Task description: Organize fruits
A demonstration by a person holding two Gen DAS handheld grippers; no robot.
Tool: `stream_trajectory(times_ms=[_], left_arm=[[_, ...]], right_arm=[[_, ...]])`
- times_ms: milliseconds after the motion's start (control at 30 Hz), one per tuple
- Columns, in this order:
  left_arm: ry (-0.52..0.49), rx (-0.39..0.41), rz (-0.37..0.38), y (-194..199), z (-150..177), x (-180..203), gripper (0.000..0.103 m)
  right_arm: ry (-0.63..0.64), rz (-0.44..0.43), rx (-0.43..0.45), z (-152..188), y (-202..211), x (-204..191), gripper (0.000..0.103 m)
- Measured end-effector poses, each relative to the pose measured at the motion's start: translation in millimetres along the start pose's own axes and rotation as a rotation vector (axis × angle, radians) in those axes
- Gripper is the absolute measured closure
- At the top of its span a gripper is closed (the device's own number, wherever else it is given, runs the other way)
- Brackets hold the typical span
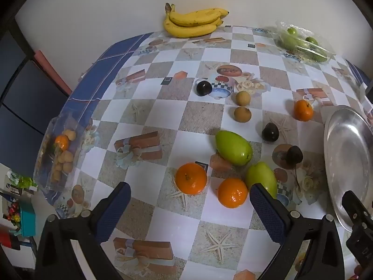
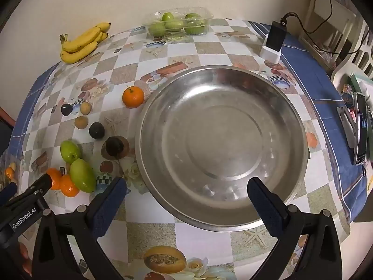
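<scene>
Both tools, left tool (image 1: 190,206) and right tool (image 2: 186,194), gape apart; the near orange (image 1: 191,178) looks firm, smooth — grip its middle.

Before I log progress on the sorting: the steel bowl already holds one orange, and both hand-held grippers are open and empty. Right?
Not quite. The steel bowl holds nothing, as the right wrist view shows; the nearest orange sits on the tablecloth beside its rim. The rest stands: left hand-held gripper and right hand-held gripper are open and empty.
</scene>
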State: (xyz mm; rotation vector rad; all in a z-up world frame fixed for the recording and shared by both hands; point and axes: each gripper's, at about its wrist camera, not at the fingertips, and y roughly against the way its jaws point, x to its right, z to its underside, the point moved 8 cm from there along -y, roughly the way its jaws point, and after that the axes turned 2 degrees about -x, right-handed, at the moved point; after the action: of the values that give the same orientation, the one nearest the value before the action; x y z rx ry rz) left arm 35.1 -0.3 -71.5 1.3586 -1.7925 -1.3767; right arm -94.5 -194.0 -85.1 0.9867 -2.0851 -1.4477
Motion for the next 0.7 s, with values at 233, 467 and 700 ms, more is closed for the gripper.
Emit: stream_trajectory(times_ms=[233,467,700], left_arm=[[-0.015,0.021,-0.025,2.2,-4.7,4.4,0.0],[0.006,0.031,-0.024,8.5,-3.4,-0.7,0.0],[0.014,0.023,-0.024,6.2,-2.8,-1.9,0.0]], right_arm=[[0.008,0.009,0.007,-0.8,2.4,-1.5,0.0],[0.011,0.006,0.013,-1.3,2.1,-3.1,0.0],[0.014,0.005,0.01,-2.6,3.0,-3.9,0.0]])
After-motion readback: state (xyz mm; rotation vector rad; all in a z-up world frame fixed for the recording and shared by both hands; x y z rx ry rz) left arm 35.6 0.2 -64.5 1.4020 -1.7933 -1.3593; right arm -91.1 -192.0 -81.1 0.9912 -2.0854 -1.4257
